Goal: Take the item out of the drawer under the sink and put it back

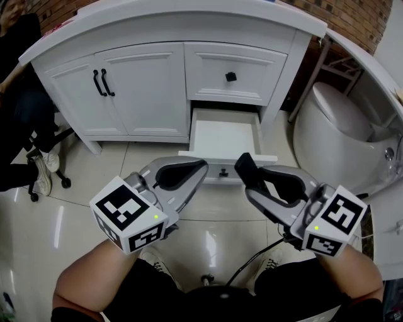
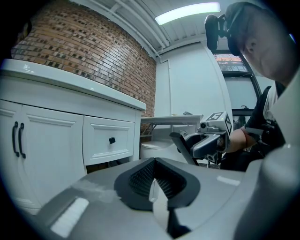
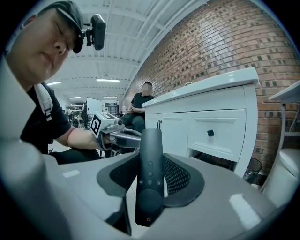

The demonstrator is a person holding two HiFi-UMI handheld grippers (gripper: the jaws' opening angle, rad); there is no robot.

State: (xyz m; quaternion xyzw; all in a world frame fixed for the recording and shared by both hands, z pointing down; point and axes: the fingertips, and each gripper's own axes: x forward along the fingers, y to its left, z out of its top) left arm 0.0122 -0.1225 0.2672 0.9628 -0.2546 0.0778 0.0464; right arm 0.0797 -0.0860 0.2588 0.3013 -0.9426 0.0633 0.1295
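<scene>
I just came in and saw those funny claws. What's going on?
A person holds two grippers before the white sink cabinet. The right gripper is clamped on a dark remote control. The left gripper is shut and empty. The lower drawer stands open, nothing visible inside.

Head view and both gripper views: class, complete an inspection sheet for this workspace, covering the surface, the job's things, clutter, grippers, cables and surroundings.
Surface: glossy tiled floor in front of a white vanity.
Job's things: lower drawer open, nothing seen inside; remote control is out of it.
Clutter: nothing seen.
Grippers: right gripper has its fingers closed on the remote control; left gripper shut, empty.
Cables: one black cable low in the head view.
Surroundings: toilet at right, brick wall behind, seated person at left.
</scene>
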